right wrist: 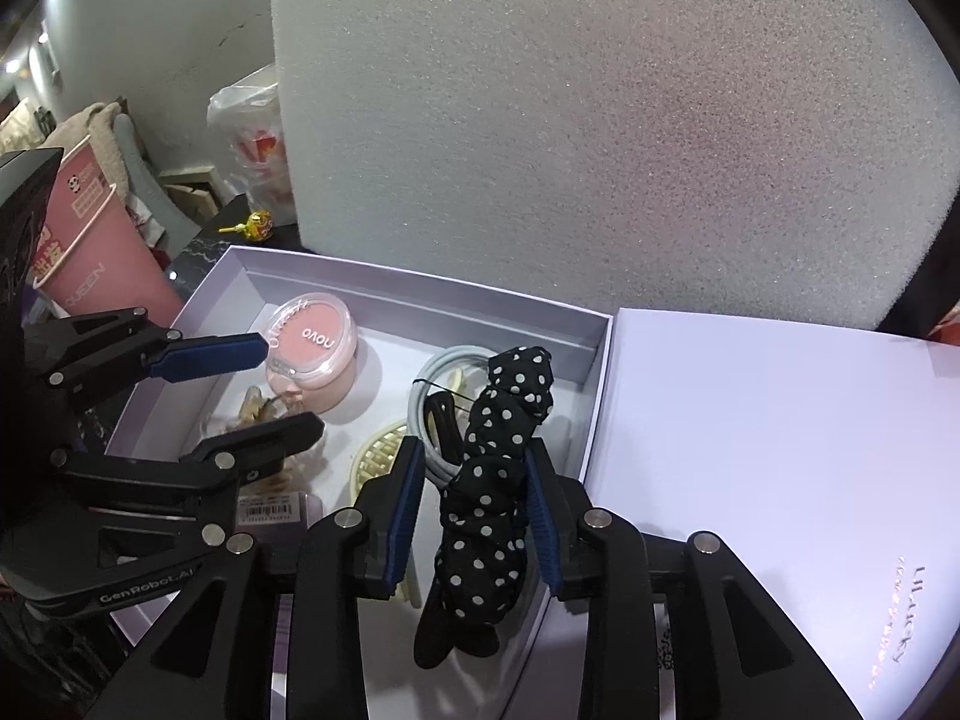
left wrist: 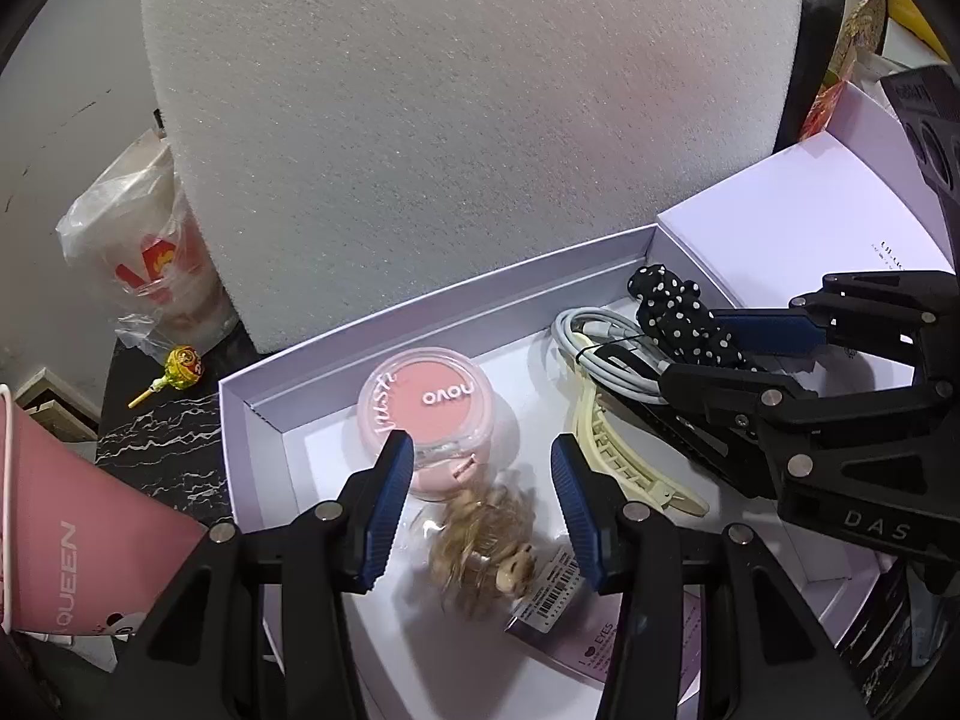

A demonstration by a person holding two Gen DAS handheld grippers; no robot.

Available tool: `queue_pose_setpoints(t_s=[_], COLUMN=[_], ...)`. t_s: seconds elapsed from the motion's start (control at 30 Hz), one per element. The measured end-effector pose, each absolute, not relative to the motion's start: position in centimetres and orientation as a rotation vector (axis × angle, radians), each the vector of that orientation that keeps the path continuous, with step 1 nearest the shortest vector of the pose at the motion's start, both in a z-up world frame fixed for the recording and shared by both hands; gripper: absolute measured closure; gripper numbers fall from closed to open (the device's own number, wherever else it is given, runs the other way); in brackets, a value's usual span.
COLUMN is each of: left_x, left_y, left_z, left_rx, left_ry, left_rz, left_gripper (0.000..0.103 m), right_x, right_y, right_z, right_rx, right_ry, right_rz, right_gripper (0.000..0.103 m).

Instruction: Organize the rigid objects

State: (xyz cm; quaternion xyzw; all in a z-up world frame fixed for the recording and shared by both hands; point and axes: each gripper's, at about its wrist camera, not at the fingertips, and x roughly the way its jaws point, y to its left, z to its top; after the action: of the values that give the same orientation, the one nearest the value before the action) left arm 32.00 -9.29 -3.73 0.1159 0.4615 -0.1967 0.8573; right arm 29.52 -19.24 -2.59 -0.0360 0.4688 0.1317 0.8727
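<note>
Two grippers over a white box (left wrist: 252,414): left gripper (left wrist: 483,450) at 6 o'clock in its own view, jaws apart, hovering above a blurred golden hair clip (left wrist: 480,546) with the pink NOVO blush compact (left wrist: 435,414) at 11 o'clock of it. Further right, cream claw clip (left wrist: 618,468), grey cable coil (left wrist: 594,342). Right gripper (right wrist: 471,480) clamped on polka-dot hair scrunchie (right wrist: 498,480), box lid (right wrist: 780,450) at 3 o'clock.

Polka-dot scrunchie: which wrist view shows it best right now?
The right wrist view. There the polka-dot scrunchie runs full length between the right gripper fingers, which are shut on it. In the left wrist view only its upper part shows, above the white box; the right gripper hides the rest.
</note>
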Motion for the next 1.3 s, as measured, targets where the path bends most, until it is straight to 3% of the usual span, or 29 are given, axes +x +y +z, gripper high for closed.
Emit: queue_pose_setpoints(t_s=[0.2, 0.3, 0.43, 0.57, 1.3], left_x=[32.1, 32.0, 31.6, 30.7, 24.3], left_y=[-9.2, -8.9, -8.3, -8.0, -6.8], left_z=[-3.7, -3.6, -3.2, -2.4, 4.8], left_rx=[0.232, 0.228, 0.224, 0.223, 0.224], left_ry=[0.981, 0.983, 0.977, 0.962, 0.831], left_rz=[-0.399, -0.397, -0.389, -0.374, -0.321], left_gripper=[0.056, 0.056, 0.056, 0.056, 0.056], right_x=[29.4, 29.0, 28.7, 28.0, 22.8], right_y=[-19.6, -19.7, -19.9, -20.1, -20.5], right_z=[-2.5, -2.2, -1.9, -1.3, 3.9], right_rx=[-0.074, -0.077, -0.071, -0.066, -0.083], right_ry=[0.979, 0.968, 0.964, 0.949, 0.845], right_rz=[0.274, 0.278, 0.281, 0.289, 0.268], right_gripper=[0.067, 0.055, 0.053, 0.043, 0.040])
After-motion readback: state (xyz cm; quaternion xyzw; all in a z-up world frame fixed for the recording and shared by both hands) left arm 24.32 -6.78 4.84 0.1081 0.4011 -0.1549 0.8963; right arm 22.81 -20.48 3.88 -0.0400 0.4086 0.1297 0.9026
